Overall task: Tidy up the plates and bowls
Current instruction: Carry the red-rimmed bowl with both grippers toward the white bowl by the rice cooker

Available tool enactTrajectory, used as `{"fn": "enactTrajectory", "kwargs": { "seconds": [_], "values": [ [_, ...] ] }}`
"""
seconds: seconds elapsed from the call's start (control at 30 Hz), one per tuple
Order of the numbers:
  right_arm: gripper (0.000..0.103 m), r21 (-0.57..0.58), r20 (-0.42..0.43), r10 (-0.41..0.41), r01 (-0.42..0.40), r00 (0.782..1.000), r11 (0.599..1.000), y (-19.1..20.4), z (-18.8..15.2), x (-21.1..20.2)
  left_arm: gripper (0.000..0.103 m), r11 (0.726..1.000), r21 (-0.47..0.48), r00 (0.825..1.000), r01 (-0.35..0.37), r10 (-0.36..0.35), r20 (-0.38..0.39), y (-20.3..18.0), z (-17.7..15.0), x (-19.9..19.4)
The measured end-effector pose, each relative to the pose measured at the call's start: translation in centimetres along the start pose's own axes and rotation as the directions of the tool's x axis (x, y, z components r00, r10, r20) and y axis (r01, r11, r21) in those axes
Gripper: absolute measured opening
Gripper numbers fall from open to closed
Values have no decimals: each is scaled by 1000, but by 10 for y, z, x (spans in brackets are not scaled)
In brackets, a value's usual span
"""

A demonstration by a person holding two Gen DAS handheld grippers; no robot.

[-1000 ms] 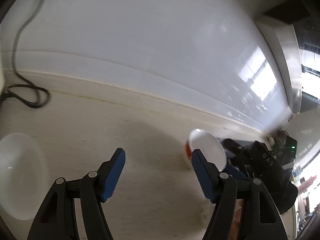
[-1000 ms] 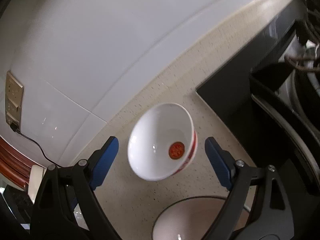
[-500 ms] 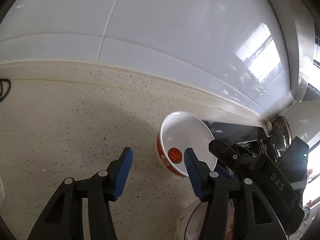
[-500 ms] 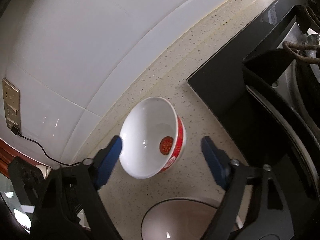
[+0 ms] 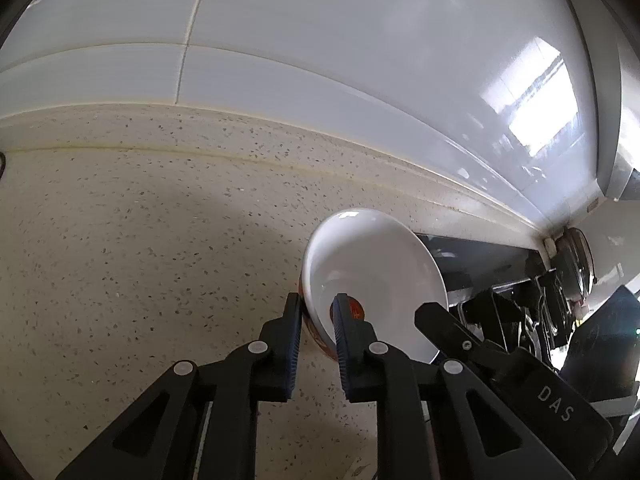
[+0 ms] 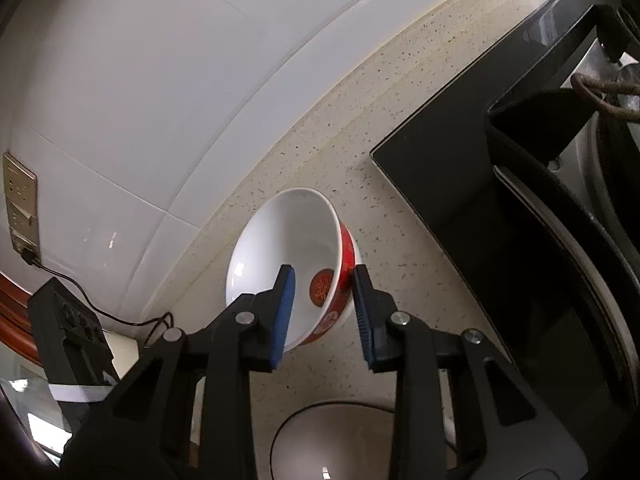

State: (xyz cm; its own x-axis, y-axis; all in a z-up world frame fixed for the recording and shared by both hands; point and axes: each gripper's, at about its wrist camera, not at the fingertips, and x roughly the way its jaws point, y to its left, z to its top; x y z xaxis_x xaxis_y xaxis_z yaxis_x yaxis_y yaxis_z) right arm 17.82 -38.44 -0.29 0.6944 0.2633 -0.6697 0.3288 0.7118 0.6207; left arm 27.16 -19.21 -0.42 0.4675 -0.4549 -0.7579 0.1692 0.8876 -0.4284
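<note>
Bowl (image 6: 288,256) on the speckled counter (image 5: 140,240), close to the white tiled wall (image 5: 360,60) and just beside the corner of the black stovetop (image 6: 460,152) — white inside, red outside, a red round mark at the bottom, tilted rather than sitting flat. Left gripper (image 5: 316,320) narrowed around the near-left wall of the bowl: one blue pad outside on the red, the other inside over the white; firm contact hard to confirm. Right gripper (image 6: 322,292) likewise straddling the opposite wall, one pad inside, one outside against the red band, gap still a little wider than the rim. Second bowl (image 6: 340,440) with a dark rim at the bottom edge, near but apart. Socket (image 6: 20,204) on the wall with a black cable (image 6: 100,312) trailing down.
</note>
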Motion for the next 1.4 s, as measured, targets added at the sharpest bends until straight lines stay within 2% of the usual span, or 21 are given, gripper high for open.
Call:
{"fn": "enactTrajectory", "kwargs": {
  "seconds": [0.17,0.43,0.6,0.9,1.2,1.4],
  "values": [
    [32,-25,-13,13,-13,1000,1000,5,-2,2,16,1000,-20,1000,6,-5,19,11,-1,-10],
    [32,-100,-5,51,-51,999,994,31,-8,-5,16,999,-42,996,14,-10,93,20,-2,-44],
    [32,-173,-27,85,-88,996,981,56,-20,-2,16,996,-86,990,-4,16,143,39,-7,-70],
    [32,-262,-98,171,-191,980,946,94,-41,5,16,990,-138,978,-34,61,198,71,-21,-108],
    [32,-364,-143,198,-237,970,901,132,-66,12,16,981,-184,962,-67,113,249,99,-34,-141],
    [32,-439,-192,215,-280,958,854,159,-91,22,16,968,-237,946,-85,153,285,122,-47,-164]
  ]
}}
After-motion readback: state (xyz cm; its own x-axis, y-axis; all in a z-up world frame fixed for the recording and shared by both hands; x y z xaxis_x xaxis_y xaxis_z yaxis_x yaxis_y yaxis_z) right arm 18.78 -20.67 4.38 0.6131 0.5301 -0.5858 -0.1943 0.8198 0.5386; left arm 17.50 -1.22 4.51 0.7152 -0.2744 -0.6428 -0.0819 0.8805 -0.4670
